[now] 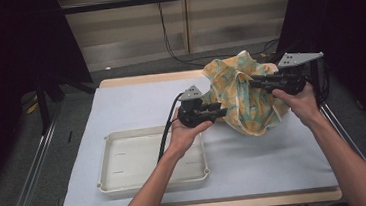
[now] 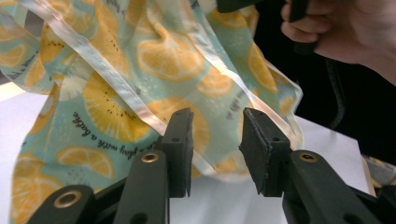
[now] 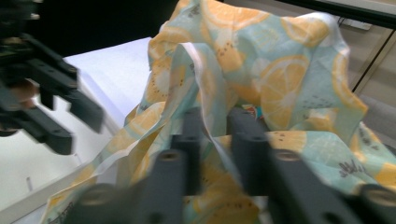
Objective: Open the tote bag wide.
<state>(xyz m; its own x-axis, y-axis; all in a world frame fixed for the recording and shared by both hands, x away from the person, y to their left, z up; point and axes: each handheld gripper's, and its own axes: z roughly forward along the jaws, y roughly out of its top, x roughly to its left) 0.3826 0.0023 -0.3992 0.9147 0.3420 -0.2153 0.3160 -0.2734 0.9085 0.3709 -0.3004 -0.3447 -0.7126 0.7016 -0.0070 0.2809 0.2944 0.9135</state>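
While the lemon-print cloth hung bunched above the table's two o'clock area, the right gripper pinched its white hem. At nine o'clock of it, the left gripper stood released, with a white tray at seven o'clock.

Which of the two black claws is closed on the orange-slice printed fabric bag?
The right claw: its jaws pinch a white-edged fold of the orange-slice printed fabric bag. The left claw stands open, with the bag's edge unpinched.

"a babe" on lemon-print bag
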